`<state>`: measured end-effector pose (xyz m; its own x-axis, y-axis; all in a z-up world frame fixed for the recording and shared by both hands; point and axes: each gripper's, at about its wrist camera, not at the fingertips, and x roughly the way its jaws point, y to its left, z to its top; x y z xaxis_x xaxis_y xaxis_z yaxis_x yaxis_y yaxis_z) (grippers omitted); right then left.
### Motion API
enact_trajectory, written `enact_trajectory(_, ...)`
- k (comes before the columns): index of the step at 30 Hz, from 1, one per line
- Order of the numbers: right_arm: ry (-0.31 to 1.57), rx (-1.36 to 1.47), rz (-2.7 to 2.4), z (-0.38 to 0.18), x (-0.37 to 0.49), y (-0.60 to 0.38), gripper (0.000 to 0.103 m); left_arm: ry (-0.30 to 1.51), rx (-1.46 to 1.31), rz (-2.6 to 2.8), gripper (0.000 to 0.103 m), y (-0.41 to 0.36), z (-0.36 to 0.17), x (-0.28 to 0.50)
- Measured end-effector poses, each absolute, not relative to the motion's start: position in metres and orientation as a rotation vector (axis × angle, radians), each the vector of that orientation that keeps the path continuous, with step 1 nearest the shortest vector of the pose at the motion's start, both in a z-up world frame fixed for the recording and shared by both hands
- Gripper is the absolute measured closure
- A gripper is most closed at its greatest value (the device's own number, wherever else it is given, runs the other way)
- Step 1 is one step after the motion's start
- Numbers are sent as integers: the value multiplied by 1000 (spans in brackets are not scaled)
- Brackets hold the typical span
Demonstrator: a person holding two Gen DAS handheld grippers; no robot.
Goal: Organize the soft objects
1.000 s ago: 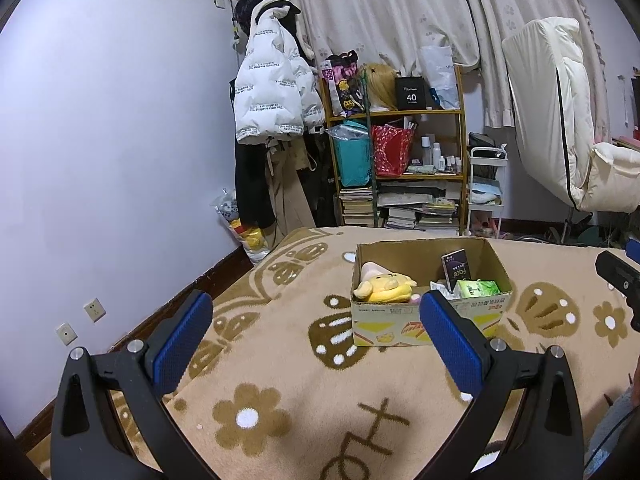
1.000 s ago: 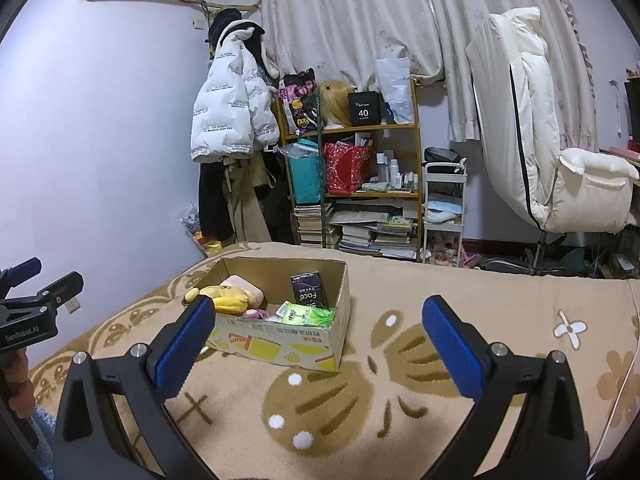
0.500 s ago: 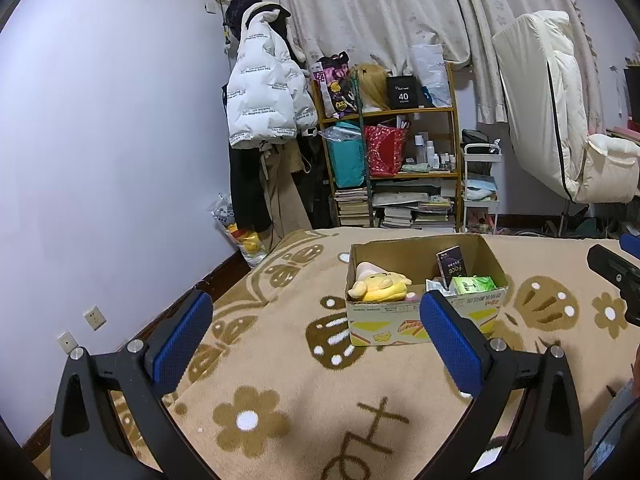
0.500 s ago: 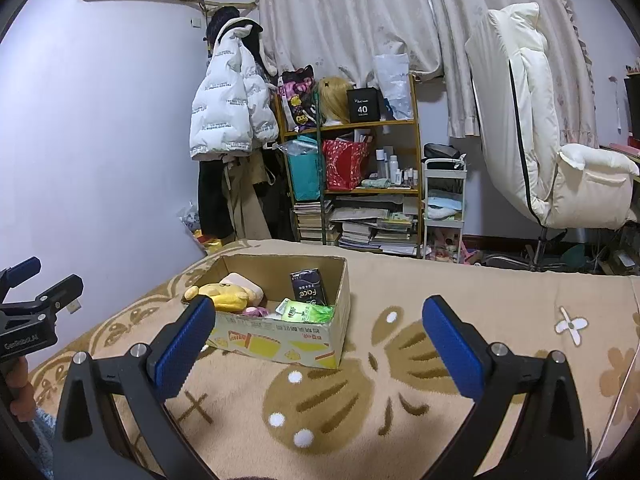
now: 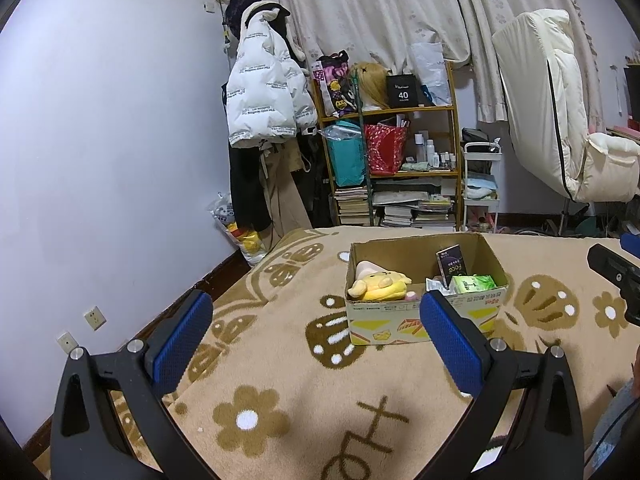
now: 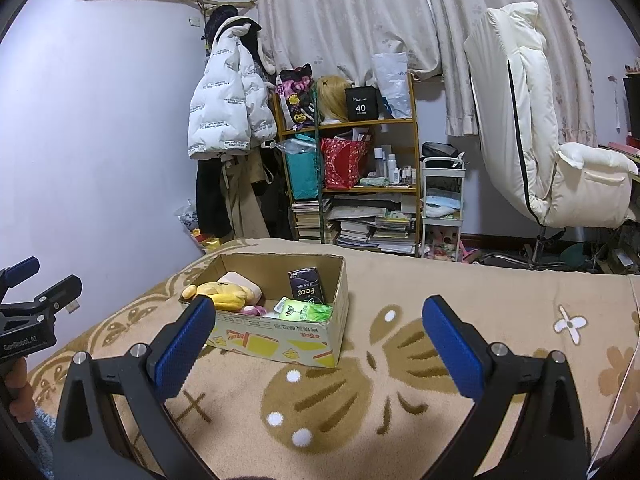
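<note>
Plush toy [image 5: 380,285] lies in cardboard box [image 5: 424,322] on blanket; both hand-held grippers [image 5: 316,332] [image 6: 316,332] spread apart, empty; stage unclear.

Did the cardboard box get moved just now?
Cannot tell. The cardboard box sits on the same blanket pattern; its slight shift in view matches the background's, suggesting camera motion.

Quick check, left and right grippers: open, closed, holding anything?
Left gripper: open, empty, above the blanket.
Right gripper: open, empty, short of the cardboard box.
</note>
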<state>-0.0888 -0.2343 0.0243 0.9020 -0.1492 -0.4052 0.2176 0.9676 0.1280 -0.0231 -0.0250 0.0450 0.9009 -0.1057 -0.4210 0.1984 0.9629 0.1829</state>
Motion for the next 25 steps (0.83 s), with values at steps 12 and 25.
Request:
enact_trajectory(12, 406, 174, -191, 26, -89, -234, 0, 424, 221, -185, 1, -27, 47, -25)
enact_trajectory(25, 407, 174, -193, 27, -89, -233, 0, 437, 207, -189, 1, -22, 49, -20)
